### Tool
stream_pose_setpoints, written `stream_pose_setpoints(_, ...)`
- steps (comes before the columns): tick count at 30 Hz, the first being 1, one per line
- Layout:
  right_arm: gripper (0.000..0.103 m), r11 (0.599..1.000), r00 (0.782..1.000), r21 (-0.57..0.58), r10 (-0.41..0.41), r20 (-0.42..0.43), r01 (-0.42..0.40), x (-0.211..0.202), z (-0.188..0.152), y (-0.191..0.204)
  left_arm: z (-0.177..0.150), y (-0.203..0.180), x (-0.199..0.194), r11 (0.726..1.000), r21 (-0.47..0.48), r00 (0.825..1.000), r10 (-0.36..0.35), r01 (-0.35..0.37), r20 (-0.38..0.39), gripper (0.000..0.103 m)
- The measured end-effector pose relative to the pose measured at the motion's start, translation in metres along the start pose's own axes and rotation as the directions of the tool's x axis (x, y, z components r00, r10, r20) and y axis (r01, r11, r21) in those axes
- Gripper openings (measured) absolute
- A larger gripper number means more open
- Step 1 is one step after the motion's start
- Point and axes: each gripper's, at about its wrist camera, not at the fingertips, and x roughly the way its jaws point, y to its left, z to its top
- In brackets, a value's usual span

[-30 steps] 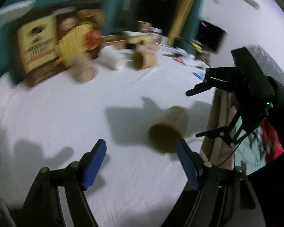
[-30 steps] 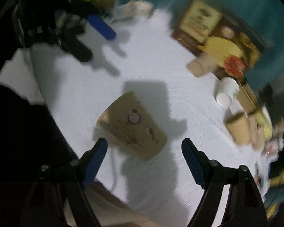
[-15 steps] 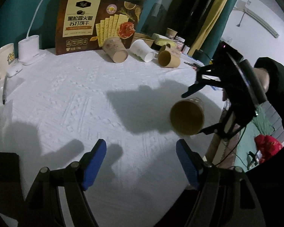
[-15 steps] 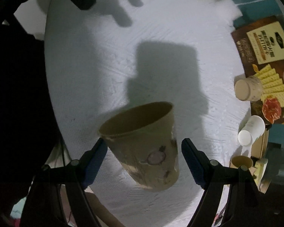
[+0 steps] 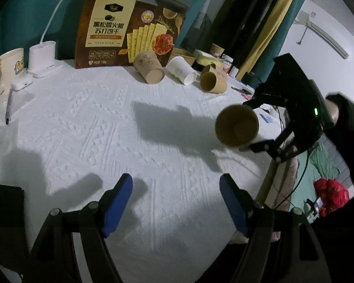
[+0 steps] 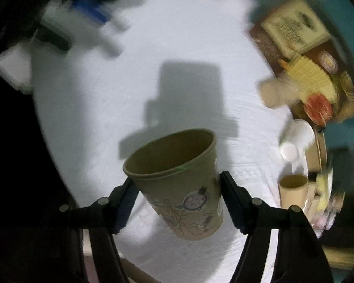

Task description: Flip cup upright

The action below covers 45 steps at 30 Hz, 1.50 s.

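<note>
A brown paper cup [image 6: 177, 188] with cartoon stickers hangs between the pads of my right gripper [image 6: 177, 181], whose jaws have just closed onto its sides. In the left wrist view the cup [image 5: 236, 127] is off the white tablecloth [image 5: 106, 122] near the table's right edge. It is tilted, with its open mouth towards that camera, and the right gripper [image 5: 246, 125] clamps it from behind. My left gripper [image 5: 175, 181] hovers open over the cloth near the front edge, with nothing between its blue pads.
At the back stands a cracker box [image 5: 129, 30] with three cups lying on their sides before it: brown [image 5: 149, 70], white [image 5: 181, 70], brown [image 5: 212, 82]. A mug [image 5: 7, 68], a lamp base [image 5: 42, 56] and a pen [image 5: 8, 108] sit at the left.
The cup lay on its side on the cloth between the open right jaws. Now those jaws grip it and it is lifted and tilted mouth-outward. The left gripper has shifted and steadied.
</note>
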Motion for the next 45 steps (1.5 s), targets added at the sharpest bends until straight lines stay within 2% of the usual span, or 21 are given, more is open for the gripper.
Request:
stream_pose_setpoints(2, 0.066, 0.980, 0.995, 0.195, 0.009, 0.098, -0.028, -0.004, -0.014, -0.023, 0.001, -0.002, -0.001, 1.000, -0.008, 1.000, 0.005, -0.005, 0.026, 0.076)
stream_pose_setpoints(4, 0.066, 0.939, 0.984, 0.337, 0.009, 0.180, -0.071, -0.005, -0.029, -0.035, 0.003, -0.003, -0.001, 1.000, -0.016, 0.999, 0.005, -0.004, 0.041, 0.076)
stream_pose_setpoints(6, 0.066, 0.860, 0.955, 0.492, -0.021, 0.295, -0.133, -0.006, -0.053, -0.045, 0.006, -0.006, 0.002, 1.000, -0.020, 0.999, 0.007, -0.006, 0.050, 0.076)
stream_pose_setpoints(8, 0.066, 0.785, 0.926, 0.596, -0.078, 0.369, -0.171, -0.007, -0.073, -0.046, 0.008, -0.011, 0.004, 1.000, -0.009, 0.998, 0.018, -0.017, 0.057, 0.076)
stream_pose_setpoints(10, 0.066, 0.725, 0.905, 0.663, -0.136, 0.403, -0.186, -0.006, -0.089, -0.043, 0.011, -0.020, 0.008, 0.999, 0.020, 0.997, 0.041, -0.042, 0.065, 0.076)
stream_pose_setpoints(11, 0.066, 0.681, 0.893, 0.707, -0.179, 0.414, -0.191, -0.004, -0.100, -0.041, 0.012, -0.023, 0.010, 0.999, 0.028, 0.997, 0.043, -0.045, 0.065, 0.076)
stream_pose_setpoints(13, 0.066, 0.631, 0.879, 0.749, -0.221, 0.422, -0.201, 0.001, -0.114, -0.040, 0.014, -0.031, 0.016, 0.998, 0.040, 0.998, 0.042, -0.044, 0.053, 0.076)
stream_pose_setpoints(14, 0.066, 0.618, 0.875, 0.765, -0.254, 0.412, -0.181, 0.004, -0.119, -0.038, 0.014, -0.034, 0.018, 0.998, 0.045, 0.998, 0.035, -0.038, 0.047, 0.076)
stream_pose_setpoints(16, 0.066, 0.614, 0.866, 0.780, -0.318, 0.385, -0.122, 0.007, -0.126, -0.031, 0.015, -0.041, 0.024, 0.998, 0.054, 0.999, 0.031, -0.033, 0.037, 0.076)
stream_pose_setpoints(17, 0.066, 0.612, 0.854, 0.783, -0.346, 0.389, -0.109, 0.007, -0.129, -0.027, 0.016, -0.045, 0.028, 0.998, 0.057, 0.999, 0.031, -0.032, 0.029, 0.076)
stream_pose_setpoints(20, 0.066, 0.600, 0.837, 0.793, -0.377, 0.397, -0.106, 0.008, -0.135, -0.021, 0.017, -0.052, 0.035, 0.998, 0.057, 1.000, 0.021, -0.022, 0.015, 0.076)
stream_pose_setpoints(26, 0.066, 0.563, 0.818, 0.817, -0.407, 0.407, -0.127, 0.009, -0.147, -0.014, 0.022, -0.058, 0.039, 0.998, 0.051, 0.999, 0.033, -0.034, 0.022, 0.076)
stream_pose_setpoints(30, 0.066, 0.533, 0.828, 0.831, -0.388, 0.406, -0.158, 0.015, -0.153, -0.015, 0.023, -0.059, 0.044, 0.998, 0.040, 0.999, 0.045, -0.045, 0.004, 0.076)
stream_pose_setpoints(35, 0.066, 0.519, 0.833, 0.838, -0.378, 0.403, -0.170, 0.018, -0.158, -0.010, 0.022, -0.062, 0.047, 0.998, 0.043, 0.999, 0.040, -0.039, -0.014, 0.076)
stream_pose_setpoints(45, 0.067, 0.494, 0.854, 0.859, -0.381, 0.355, -0.137, 0.008, -0.168, 0.011, 0.017, -0.077, 0.044, 0.990, 0.104, 0.996, 0.089, -0.090, 0.012, 0.077)
